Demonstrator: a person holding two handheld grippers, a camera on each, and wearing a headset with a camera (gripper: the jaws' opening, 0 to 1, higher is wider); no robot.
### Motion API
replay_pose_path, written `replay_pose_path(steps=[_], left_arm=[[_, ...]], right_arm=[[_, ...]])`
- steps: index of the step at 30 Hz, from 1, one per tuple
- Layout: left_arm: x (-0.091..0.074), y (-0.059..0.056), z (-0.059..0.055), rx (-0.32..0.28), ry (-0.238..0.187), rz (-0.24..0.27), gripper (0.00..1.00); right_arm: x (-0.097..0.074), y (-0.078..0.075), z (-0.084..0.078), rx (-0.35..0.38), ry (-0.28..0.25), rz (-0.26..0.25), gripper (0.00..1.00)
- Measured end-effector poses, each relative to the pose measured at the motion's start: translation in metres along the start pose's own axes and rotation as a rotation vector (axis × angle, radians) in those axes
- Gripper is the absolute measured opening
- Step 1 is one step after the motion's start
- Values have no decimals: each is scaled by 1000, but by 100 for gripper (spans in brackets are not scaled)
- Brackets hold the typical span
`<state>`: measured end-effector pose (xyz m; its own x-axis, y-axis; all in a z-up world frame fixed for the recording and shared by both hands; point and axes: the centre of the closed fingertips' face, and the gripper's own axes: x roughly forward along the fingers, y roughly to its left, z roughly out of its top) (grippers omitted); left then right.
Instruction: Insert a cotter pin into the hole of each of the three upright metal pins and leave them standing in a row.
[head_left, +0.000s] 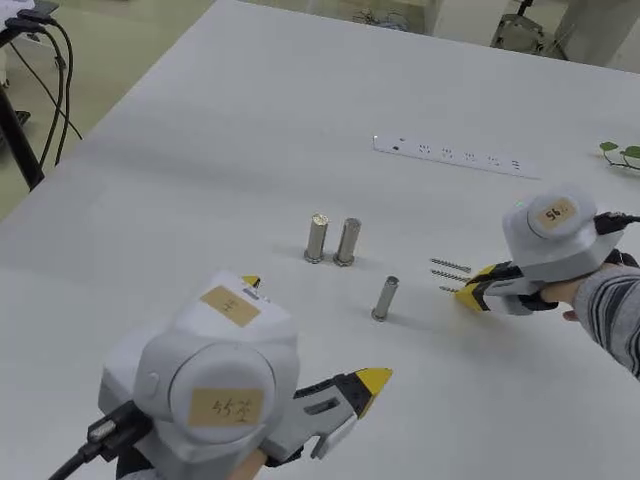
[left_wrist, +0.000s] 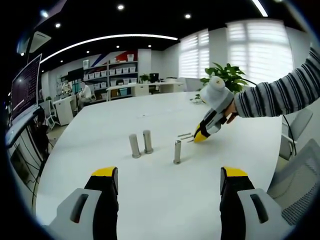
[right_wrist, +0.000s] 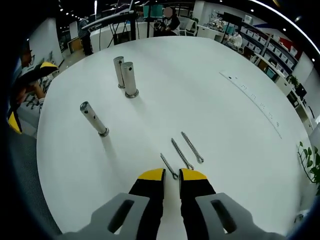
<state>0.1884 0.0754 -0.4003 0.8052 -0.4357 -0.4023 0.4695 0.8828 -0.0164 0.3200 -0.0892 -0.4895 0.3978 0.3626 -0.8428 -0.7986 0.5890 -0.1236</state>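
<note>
Right of the single metal pin, three cotter pins lie side by side on the white table. Over them the right gripper has its jaws narrow, almost together. The loop end of the nearest cotter pin lies just at the gap between the tips; I cannot tell if it is pinched. Beyond the single pin stand two other metal pins, close together. On its near side the left gripper hangs with jaws wide apart, holding nothing.
</note>
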Motion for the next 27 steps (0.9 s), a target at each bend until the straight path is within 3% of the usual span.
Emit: replay_pose_path(steps=[7,12,20,27], left_arm=[[0,0,0,0,2,0,82],[0,-1,-2,3,10,-6,81],[1,-2,-4,11,25,-14,77],[2,-7,-4,31,23,-32,75]], right_arm=[[1,4,-4,-3,53,66,0],[1,2,-5,-88,86,66,0],[0,3,-6,-122,76,67,0],[-17,9,-4,-102,32,56,0]])
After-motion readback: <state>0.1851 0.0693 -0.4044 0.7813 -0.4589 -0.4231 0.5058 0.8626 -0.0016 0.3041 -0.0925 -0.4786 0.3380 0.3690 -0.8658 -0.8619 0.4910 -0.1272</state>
